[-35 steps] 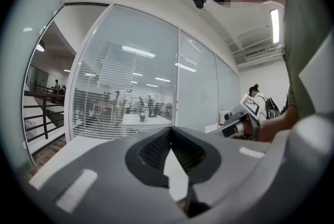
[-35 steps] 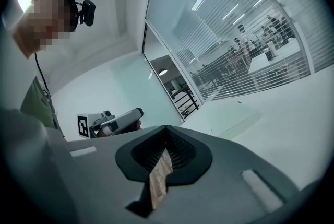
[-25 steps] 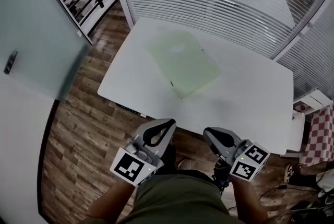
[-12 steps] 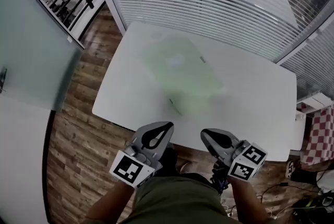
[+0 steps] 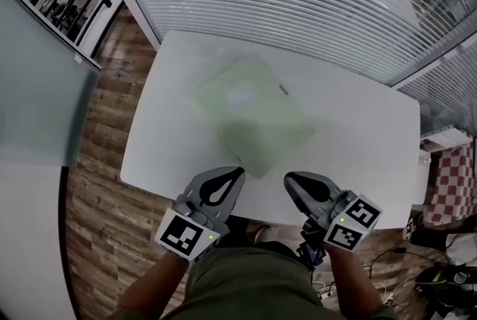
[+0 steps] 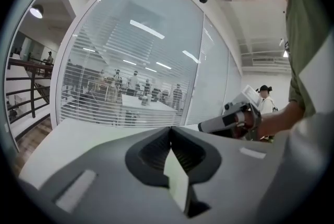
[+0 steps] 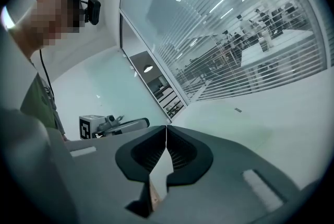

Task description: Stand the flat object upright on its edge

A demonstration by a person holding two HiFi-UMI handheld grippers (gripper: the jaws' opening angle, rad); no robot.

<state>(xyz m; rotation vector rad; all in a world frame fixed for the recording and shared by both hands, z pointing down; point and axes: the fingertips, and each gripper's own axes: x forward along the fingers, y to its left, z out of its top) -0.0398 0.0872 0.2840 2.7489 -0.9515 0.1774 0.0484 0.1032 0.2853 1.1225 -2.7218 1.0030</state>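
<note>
Your left gripper (image 5: 237,172) and right gripper (image 5: 288,177) are both clenched, with nothing between the jaws. Their tips hang side by side over the desk's (image 5: 365,147) near edge. The green sheet (image 5: 253,113) lies flat, left of the desk's middle and turned cornerwise, with its near corner pointing between the two tips.

A pale green flat board (image 5: 253,115) lies flat on the white table (image 5: 358,154).
</note>
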